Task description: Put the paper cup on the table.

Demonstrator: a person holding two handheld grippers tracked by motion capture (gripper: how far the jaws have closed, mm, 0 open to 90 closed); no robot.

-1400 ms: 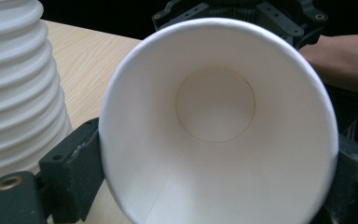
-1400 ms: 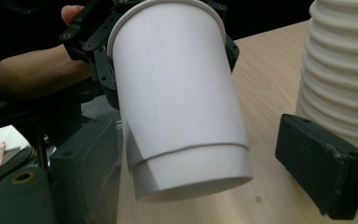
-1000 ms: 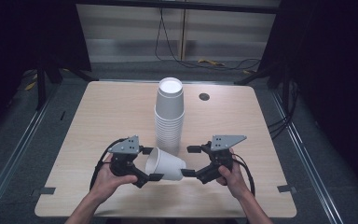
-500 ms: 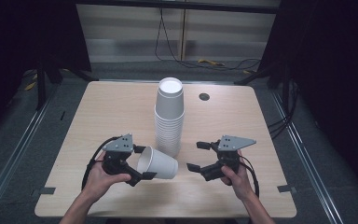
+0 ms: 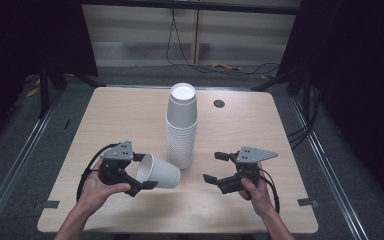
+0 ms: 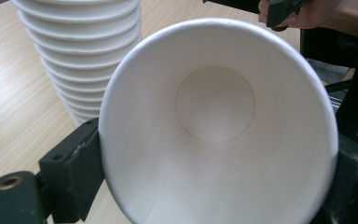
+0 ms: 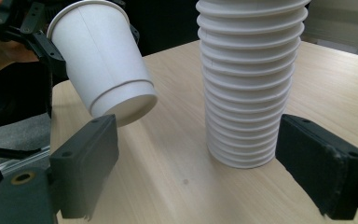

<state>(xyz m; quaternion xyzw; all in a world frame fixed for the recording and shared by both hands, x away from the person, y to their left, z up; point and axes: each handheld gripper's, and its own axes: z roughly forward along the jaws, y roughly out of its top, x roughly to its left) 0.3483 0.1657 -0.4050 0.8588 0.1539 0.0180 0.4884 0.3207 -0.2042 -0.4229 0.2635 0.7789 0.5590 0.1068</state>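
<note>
Left of the stack [image 5: 181, 125], the left gripper [image 5: 139, 172] clamps a cup [image 5: 158, 171] on its side; right of the stack, the right gripper [image 5: 215, 167] gapes wide, empty.

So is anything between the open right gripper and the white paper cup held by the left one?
Nothing visible: bare table lies between the right gripper and the white paper cup; the tall cup stack stands behind that line.
</note>
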